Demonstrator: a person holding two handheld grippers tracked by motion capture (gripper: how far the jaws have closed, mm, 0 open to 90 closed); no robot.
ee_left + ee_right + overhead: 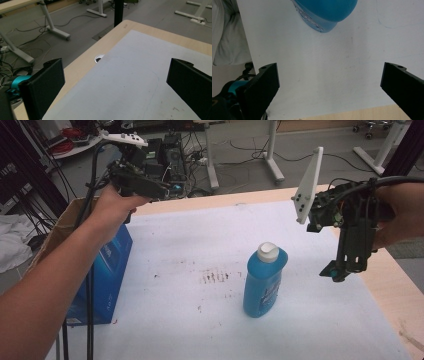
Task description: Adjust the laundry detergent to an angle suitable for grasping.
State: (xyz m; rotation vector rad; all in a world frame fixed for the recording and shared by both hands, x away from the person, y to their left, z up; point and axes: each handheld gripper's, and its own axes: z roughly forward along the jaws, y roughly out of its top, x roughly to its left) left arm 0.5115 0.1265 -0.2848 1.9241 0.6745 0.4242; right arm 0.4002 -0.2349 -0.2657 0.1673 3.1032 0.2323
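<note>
Approach step, by my reading: the blue bottle (264, 281) stands upright mid-bench, untouched; right tool (340, 270) hovers just beside it, left tool (150, 190) raised well apart, both wide open and empty; next, descend and close.

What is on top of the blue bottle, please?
A white cap sits on top of the blue bottle, which stands upright on the white mat. Whether the cap is tightly closed cannot be judged; the cap itself covers the bottle's opening.
</note>
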